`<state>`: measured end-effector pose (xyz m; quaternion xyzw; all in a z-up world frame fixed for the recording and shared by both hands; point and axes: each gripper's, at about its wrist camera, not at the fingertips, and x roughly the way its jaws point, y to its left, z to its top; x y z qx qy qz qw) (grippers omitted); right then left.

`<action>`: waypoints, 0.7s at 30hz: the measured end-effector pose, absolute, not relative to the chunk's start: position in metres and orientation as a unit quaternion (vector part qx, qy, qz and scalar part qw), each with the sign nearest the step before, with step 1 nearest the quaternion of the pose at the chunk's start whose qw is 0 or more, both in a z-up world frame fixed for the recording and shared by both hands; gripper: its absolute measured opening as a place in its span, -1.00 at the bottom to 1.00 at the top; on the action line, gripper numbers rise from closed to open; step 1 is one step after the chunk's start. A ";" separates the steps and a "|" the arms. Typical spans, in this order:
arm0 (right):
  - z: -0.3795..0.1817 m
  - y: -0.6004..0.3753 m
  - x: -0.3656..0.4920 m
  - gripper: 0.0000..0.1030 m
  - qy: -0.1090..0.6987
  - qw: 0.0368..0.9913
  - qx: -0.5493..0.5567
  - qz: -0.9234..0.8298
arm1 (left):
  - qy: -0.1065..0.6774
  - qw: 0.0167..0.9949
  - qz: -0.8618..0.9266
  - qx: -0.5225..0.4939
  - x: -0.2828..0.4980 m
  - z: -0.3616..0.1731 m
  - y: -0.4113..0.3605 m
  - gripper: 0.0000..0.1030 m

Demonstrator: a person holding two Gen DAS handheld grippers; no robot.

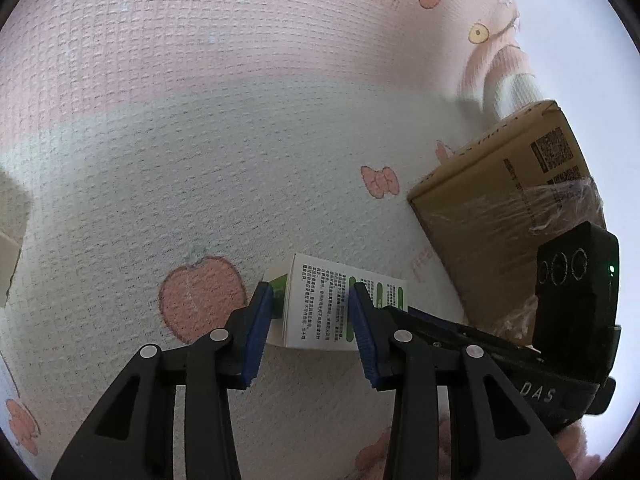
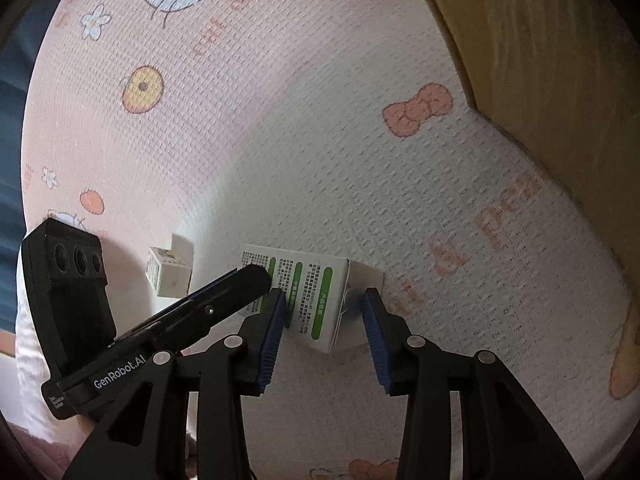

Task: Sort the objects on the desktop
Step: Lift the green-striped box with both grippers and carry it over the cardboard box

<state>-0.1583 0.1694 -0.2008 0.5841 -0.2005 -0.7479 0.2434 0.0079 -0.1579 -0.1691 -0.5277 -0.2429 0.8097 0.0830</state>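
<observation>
On the cartoon-printed surface [image 1: 200, 140], seen from the left wrist, a white-and-green box [image 1: 320, 304] is clamped between the left tongs [image 1: 312, 320], beside a cardboard box [image 1: 500, 216]. From the right wrist, the same box [image 2: 316, 300] is bracketed by the right tongs [image 2: 326, 320], set apart, only the left pad touching.

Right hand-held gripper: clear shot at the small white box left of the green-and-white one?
Probably not directly. The left hand-held gripper lies between the right hand-held gripper and the small white box, both grippers straddling the green-and-white box.
</observation>
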 end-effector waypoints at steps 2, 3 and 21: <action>-0.194 0.166 -0.156 -0.26 -0.180 0.241 0.578 -0.759 | -0.243 0.080 0.813 -0.522 0.009 -0.165 -0.157 -0.18; -0.188 0.163 -0.153 -0.26 -0.162 0.240 0.570 -0.769 | -0.239 0.077 0.818 -0.518 0.010 -0.162 -0.156 -0.21; -0.016 0.209 -0.125 -0.26 -0.091 0.213 0.358 -0.905 | -0.196 0.199 0.898 -0.341 -0.009 0.011 -0.107 -0.23</action>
